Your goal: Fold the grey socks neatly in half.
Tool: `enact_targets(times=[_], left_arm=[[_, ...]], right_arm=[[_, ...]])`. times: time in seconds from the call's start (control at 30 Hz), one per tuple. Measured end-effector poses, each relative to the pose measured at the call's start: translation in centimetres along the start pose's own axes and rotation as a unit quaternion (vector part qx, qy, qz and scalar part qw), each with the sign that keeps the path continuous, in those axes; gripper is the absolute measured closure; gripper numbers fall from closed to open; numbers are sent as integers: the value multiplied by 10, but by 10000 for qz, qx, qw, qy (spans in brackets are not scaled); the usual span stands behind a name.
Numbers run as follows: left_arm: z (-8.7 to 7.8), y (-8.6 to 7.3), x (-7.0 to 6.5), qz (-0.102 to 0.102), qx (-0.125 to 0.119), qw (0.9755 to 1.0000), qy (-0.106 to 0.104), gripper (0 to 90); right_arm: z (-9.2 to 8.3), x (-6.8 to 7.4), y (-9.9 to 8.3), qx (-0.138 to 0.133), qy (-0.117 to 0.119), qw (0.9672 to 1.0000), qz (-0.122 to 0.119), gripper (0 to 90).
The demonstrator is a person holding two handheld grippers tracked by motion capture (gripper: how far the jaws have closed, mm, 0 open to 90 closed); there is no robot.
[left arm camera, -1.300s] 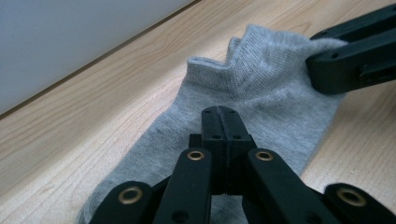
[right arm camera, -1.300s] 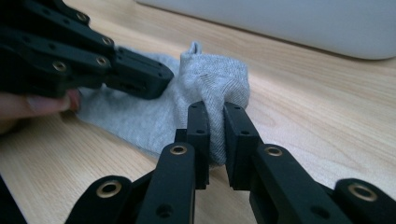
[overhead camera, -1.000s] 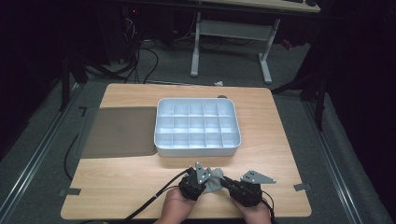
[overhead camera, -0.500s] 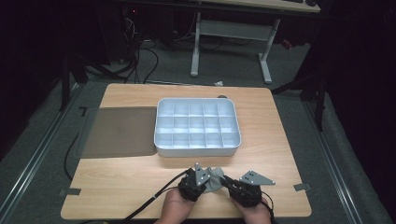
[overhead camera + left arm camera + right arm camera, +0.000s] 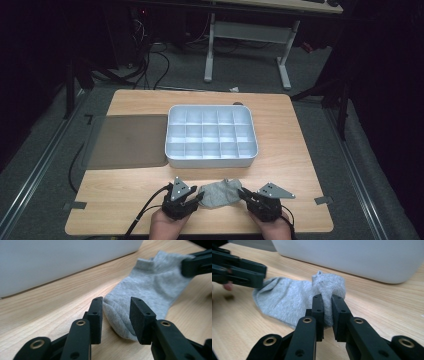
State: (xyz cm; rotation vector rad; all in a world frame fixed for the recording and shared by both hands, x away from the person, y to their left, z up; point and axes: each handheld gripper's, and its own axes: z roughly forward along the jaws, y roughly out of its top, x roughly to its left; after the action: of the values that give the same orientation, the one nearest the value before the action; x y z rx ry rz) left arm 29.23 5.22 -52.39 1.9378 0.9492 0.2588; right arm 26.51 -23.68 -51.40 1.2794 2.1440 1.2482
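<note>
Sock, grey and short, lies flat on the wooden table near its front edge, just in front of the white compartment tray. Its long axis runs left to right, spanning the gap between both hands. Right gripper pinches a bunched fold at the sock's right end. Left gripper straddles the rounded toe; its jaws have just been opening and now stand apart with the fabric between them, unpressed. Compared with a second ago, the left hand sits farther left and the sock is stretched out rather than hidden between the grippers.
</note>
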Motion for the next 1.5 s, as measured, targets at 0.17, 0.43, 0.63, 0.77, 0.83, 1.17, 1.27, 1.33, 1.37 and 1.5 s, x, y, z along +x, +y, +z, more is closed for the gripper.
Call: enact_targets(times=[0.17,0.43,0.63,0.77,0.83,1.17,1.27,1.33,1.37,1.5], left_arm=[[2,-3,3,-112,121,9998,-147,647],[4,-4,8,-363,192,9990,-195,876],[4,-3,4,-392,49,9990,-190,870],[9,3,-3,-115,-5,9999,-46,653],[12,4,-7,213,61,9995,236,597],[8,-1,5,-137,228,9994,200,845],[7,-1,7,-332,203,9992,74,862],[7,-1,7,-372,176,9991,31,865],[7,-1,7,-416,148,9990,-14,865],[6,-1,8,-576,12,9982,-192,864]], right_arm=[[1,2,4,103,-122,9999,-56,821],[-1,12,14,105,-230,9994,-239,817],[-3,17,20,88,-235,9988,-410,816],[-3,19,20,86,-215,9988,-443,816],[-3,20,20,99,-213,9988,-434,816],[-3,11,18,121,-352,9987,-353,818],[-3,11,16,115,-333,9988,-330,818],[-2,13,17,128,-325,9988,-342,818],[-2,14,17,118,-318,9987,-368,818],[-2,19,21,96,-312,9983,-492,816]])
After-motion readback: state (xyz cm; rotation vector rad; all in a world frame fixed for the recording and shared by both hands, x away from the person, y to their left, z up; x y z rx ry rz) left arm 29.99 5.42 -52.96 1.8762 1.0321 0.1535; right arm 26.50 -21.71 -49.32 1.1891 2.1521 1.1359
